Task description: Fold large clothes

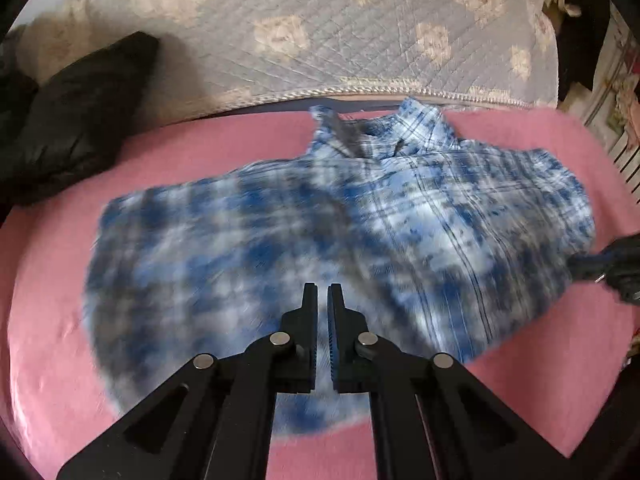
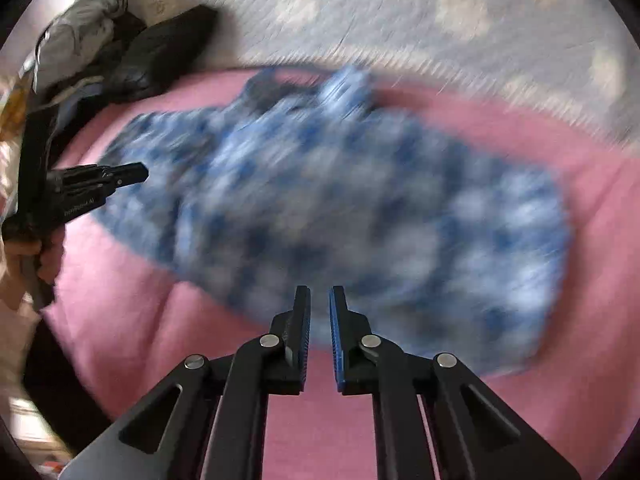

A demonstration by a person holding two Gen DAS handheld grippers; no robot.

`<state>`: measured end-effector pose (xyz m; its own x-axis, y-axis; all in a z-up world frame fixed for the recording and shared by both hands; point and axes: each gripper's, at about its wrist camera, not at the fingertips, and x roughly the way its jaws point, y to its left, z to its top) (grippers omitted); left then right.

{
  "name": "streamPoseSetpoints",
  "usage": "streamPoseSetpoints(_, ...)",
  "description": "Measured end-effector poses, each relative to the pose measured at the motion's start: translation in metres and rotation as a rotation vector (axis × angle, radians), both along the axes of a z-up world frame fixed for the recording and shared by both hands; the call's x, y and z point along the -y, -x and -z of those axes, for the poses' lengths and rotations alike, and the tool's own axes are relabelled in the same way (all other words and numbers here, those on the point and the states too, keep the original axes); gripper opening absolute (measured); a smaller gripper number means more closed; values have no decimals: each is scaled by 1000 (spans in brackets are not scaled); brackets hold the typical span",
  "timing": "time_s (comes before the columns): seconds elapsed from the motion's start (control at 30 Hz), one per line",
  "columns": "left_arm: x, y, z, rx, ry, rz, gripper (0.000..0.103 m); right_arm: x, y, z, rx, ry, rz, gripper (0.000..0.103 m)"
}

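A blue-and-white plaid shirt (image 1: pixel 320 208) lies spread on a pink sheet (image 1: pixel 192 140), its collar (image 1: pixel 404 128) at the far side. My left gripper (image 1: pixel 322 290) hovers over the shirt's near part, its jaws almost touching with nothing between them. In the right wrist view the shirt (image 2: pixel 340 200) is blurred. My right gripper (image 2: pixel 320 292) hangs above its near hem, with its jaws a narrow slit apart and empty. Each gripper shows in the other's view: the right one (image 1: pixel 612 268) at the shirt's right edge, the left one (image 2: pixel 132 172) at its left edge, held by a hand (image 2: pixel 40 256).
A black padded garment (image 1: pixel 80 112) lies at the far left on the pink sheet (image 2: pixel 140 320). A grey bundle (image 2: pixel 84 24) sits behind it. A quilted floral coverlet (image 1: pixel 320 40) covers the bed beyond the shirt. Bare pink sheet surrounds the shirt on the near side.
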<state>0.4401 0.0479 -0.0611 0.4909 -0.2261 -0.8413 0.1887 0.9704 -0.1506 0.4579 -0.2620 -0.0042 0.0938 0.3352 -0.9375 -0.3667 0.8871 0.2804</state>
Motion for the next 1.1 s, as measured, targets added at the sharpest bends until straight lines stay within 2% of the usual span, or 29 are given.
streamPoseSetpoints(0.03,-8,5,-2,-5,25,-13,4,-3,1,4,-5,7,5,11)
streamPoseSetpoints(0.1,-18,11,-3,-5,63,-28,4,-12,6,11,48,112,2,11)
streamPoseSetpoints(0.2,-20,15,6,-5,48,-24,4,-20,8,18,84,163,8,11)
streamPoseSetpoints(0.3,-15,7,19,-44,35,2,5,-23,11,19,95,191,30,10)
streamPoseSetpoints(0.33,-15,3,23,-53,44,8,8,-23,9,19,87,194,57,10)
streamPoseSetpoints(0.4,-16,-3,34,-80,37,-12,8,-24,0,21,77,203,95,11)
streamPoseSetpoints(0.47,-22,-9,45,-111,78,-44,8,-30,-10,23,95,222,93,11)
streamPoseSetpoints(0.57,-28,-11,45,-123,126,-59,8,-31,-31,26,63,210,134,11)
streamPoseSetpoints(0.67,-27,-7,46,-104,118,-31,8,-30,-57,26,33,164,184,11)
streamPoseSetpoints(0.77,-25,-4,44,-106,96,-19,8,-36,-78,19,89,196,218,11)
streamPoseSetpoints(0.87,-24,-7,45,-122,104,-37,8,-40,-102,30,84,211,251,11)
streamPoseSetpoints(0.97,-34,-13,49,-157,211,-69,8,-41,-117,35,129,202,306,11)
streamPoseSetpoints(1.03,-43,-15,52,-181,278,-93,8,-43,-109,39,146,215,297,10)
streamPoseSetpoints(1.1,-46,-16,53,-191,298,-94,8,-44,-91,35,165,222,269,10)
